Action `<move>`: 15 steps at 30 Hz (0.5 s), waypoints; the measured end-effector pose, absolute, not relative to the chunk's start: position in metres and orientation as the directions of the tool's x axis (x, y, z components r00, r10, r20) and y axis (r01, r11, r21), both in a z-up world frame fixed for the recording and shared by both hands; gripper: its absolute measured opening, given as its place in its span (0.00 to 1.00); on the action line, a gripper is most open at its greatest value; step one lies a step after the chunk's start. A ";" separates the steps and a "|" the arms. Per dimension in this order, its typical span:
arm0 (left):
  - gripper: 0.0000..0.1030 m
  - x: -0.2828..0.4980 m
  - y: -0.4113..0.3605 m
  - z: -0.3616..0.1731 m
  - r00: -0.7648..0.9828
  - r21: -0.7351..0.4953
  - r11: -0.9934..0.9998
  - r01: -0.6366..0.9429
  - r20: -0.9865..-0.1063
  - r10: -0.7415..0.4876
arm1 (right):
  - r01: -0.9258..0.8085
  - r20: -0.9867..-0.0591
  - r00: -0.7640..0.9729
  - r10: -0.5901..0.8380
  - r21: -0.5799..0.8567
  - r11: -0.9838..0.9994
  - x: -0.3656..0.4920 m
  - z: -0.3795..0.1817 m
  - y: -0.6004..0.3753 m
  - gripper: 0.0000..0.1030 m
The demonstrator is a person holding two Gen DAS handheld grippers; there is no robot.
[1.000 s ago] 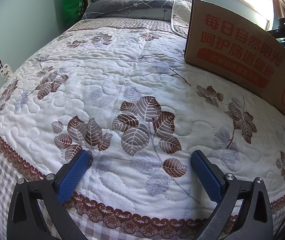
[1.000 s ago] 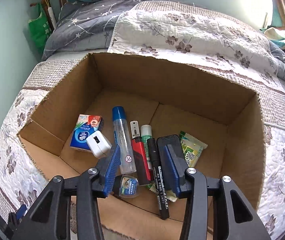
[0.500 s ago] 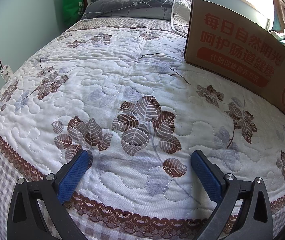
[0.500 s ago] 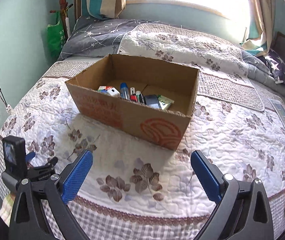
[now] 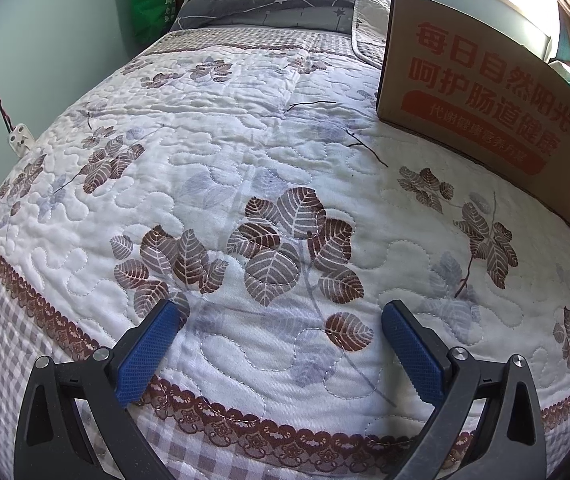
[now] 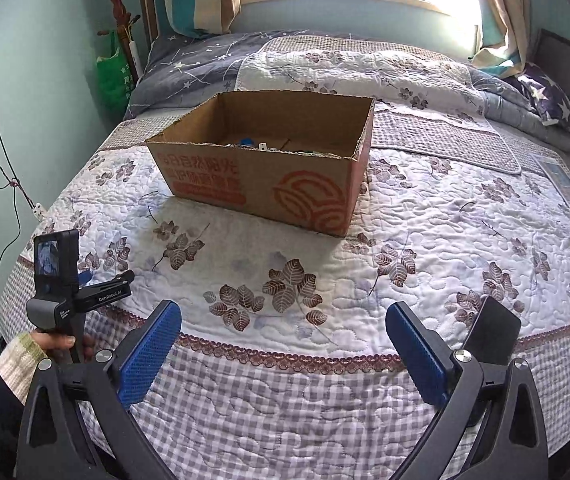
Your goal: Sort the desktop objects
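The box [image 6: 261,172], brown cardboard with orange print and a round orange emblem, sits on the bed [image 6: 425,240] at about 12 o'clock from the right gripper [image 6: 283,354], well apart from it. Its long axis runs from 9 o'clock to 3 o'clock in the right wrist view, with the open top up and the printed long side toward the camera. The near wall hides most of the contents; only small blue and pale tips show above the rim, too small to identify. In the left wrist view the box [image 5: 485,92] lies at 1 o'clock, its right end cut off by the frame edge and its interior out of sight.

The right gripper's fingers are opening, spread wide, with nothing between them. The left gripper [image 5: 281,348] also stands wide apart and empty above the leaf-patterned quilt [image 5: 245,184].

At 9 o'clock in the right wrist view a hand [image 6: 55,342] grips the left gripper's handle. A dark object [image 6: 493,332] behind the right finger is partly covered and cannot be identified.
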State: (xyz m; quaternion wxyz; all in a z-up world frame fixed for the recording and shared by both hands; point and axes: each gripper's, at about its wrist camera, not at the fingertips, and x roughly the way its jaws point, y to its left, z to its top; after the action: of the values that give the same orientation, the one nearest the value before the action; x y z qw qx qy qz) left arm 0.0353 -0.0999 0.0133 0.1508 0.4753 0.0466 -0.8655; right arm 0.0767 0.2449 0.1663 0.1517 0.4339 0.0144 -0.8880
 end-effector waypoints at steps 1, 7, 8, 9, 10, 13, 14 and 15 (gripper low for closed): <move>1.00 0.036 -0.099 0.014 -0.500 0.064 -0.949 0.310 -0.838 -0.220 | 0.283 -0.775 -0.579 -0.254 0.101 -0.954 0.076 0.166 0.243 1.00; 0.98 0.040 -0.087 0.020 -0.498 0.080 -0.949 0.306 -0.836 -0.231 | 0.314 -0.773 -0.573 -0.273 0.101 -0.944 0.074 0.164 0.233 1.00; 0.98 0.041 -0.081 0.021 -0.506 0.081 -0.954 0.287 -0.834 -0.223 | 0.317 -0.774 -0.575 -0.265 0.088 -0.944 0.073 0.162 0.232 1.00; 0.98 0.043 -0.074 0.022 -0.516 0.084 -0.959 0.271 -0.828 -0.218 | 0.318 -0.776 -0.577 -0.255 0.074 -0.945 0.072 0.159 0.231 1.00; 0.95 0.044 -0.067 0.023 -0.527 0.086 -0.963 0.255 -0.823 -0.213 | 0.316 -0.779 -0.578 -0.243 0.061 -0.947 0.071 0.156 0.230 1.00; 1.00 0.047 -0.043 0.026 -0.559 0.073 -0.976 0.207 -0.809 -0.180 | 0.308 -0.786 -0.573 -0.232 0.056 -0.950 0.064 0.141 0.228 1.00; 1.00 0.047 -0.035 0.026 -0.565 0.060 -0.980 0.188 -0.810 -0.158 | 0.302 -0.788 -0.574 -0.223 0.050 -0.952 0.062 0.134 0.226 1.00; 0.98 0.047 -0.028 0.026 -0.568 0.044 -0.985 0.168 -0.812 -0.133 | 0.301 -0.793 -0.569 -0.218 0.046 -0.953 0.058 0.126 0.223 1.00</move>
State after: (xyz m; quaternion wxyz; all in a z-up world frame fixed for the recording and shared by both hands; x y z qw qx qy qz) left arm 0.0467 -0.0279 0.0260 0.0849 0.4569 0.0189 -0.8852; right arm 0.0583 0.2234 0.1261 0.1466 0.4406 0.0469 -0.8844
